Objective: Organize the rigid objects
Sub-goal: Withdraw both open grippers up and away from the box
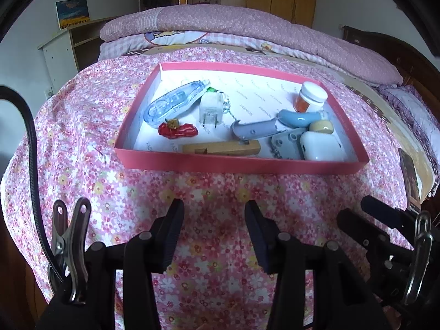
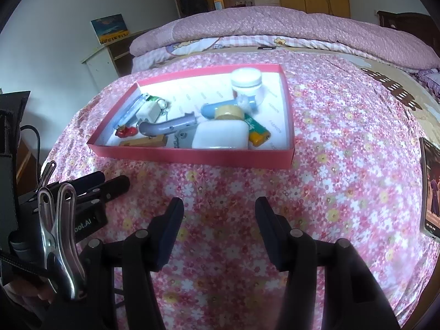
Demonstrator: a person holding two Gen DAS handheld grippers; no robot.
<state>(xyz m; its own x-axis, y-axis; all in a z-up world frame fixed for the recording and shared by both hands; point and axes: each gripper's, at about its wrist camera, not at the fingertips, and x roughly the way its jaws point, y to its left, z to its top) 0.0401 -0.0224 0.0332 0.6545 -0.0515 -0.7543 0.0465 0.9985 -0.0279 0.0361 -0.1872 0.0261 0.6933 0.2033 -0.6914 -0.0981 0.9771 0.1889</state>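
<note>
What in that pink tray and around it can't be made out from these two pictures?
- Green and yellow object: right wrist view shows it partly under the white case; left wrist view hides it entirely.
- Grey flat piece: mostly covered by the white case, shape unclear in both views.
- Printed card: cut off by the right wrist view's edge, text too small.
- Tray: its near wall hides the wooden block's base.

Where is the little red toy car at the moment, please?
In the left wrist view the red toy car lies in the pink tray's near-left part, between the clear blue case and the wooden block.
</note>
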